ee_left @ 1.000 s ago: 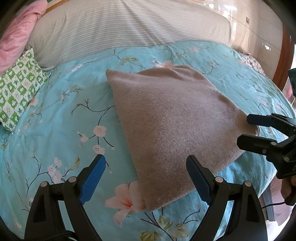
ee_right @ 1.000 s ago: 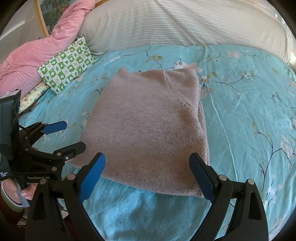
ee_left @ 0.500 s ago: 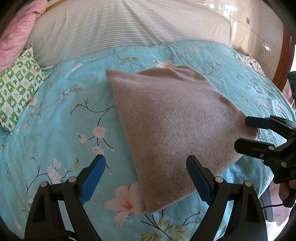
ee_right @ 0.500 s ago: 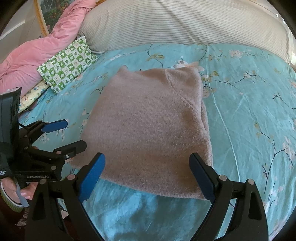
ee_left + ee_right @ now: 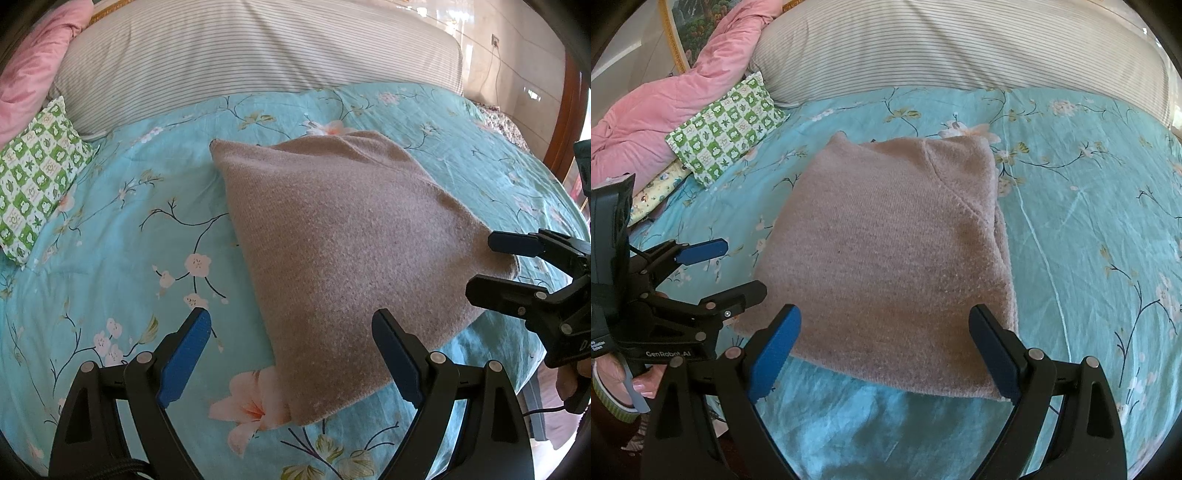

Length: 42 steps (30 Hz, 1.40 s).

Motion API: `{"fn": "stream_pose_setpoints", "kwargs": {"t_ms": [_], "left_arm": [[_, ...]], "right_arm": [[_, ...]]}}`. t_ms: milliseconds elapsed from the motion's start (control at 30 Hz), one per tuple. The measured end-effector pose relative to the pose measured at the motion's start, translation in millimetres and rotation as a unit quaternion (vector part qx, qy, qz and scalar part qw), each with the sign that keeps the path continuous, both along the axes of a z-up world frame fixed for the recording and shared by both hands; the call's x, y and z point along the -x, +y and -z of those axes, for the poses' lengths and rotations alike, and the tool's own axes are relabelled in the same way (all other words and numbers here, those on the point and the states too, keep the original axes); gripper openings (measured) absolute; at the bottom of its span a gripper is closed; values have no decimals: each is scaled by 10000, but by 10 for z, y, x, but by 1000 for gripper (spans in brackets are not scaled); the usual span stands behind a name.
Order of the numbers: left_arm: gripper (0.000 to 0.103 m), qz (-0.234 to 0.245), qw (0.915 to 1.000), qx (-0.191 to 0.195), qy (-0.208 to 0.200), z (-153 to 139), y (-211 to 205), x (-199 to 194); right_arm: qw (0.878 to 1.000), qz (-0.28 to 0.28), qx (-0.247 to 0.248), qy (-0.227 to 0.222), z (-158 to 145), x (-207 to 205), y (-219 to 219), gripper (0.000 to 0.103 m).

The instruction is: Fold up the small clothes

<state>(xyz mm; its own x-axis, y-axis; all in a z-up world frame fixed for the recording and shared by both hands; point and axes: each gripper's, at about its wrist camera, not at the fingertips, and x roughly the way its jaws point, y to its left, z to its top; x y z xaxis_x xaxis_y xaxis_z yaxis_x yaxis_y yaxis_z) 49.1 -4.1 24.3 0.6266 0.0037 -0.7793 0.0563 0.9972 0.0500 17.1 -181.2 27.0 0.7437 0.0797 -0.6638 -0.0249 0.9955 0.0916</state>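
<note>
The left tool (image 5: 720,269) reads "GenRobot.AI" in white on its black body; other small print there is illegible.

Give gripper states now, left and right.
Left gripper: open, holding nothing.
Right gripper: open, holding nothing; the folded sweater lies free.

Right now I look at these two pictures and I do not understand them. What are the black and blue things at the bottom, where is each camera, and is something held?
There is no robot here. A person holds one hand tool in each hand; each tool has two black fingers with blue pads and a wide-angle camera looking along them. One picture comes from the left gripper, the other from the right gripper; each tool also shows at the edge of the other's picture. On the bed, over a turquoise flowered cover, lies a folded pinkish-brown knitted garment. Behind it are a striped pillow, a small green checked pillow and a pink quilt. Both tools are open and hold nothing.
</note>
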Motion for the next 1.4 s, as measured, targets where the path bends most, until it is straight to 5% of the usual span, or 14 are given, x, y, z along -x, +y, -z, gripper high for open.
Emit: {"fn": "stream_pose_setpoints", "kwargs": {"t_ms": [1400], "left_arm": [[90, 69, 10000, 8, -24, -65, -36, -9]], "right_arm": [[10000, 20, -51, -25, -23, 21, 38, 93]]}}
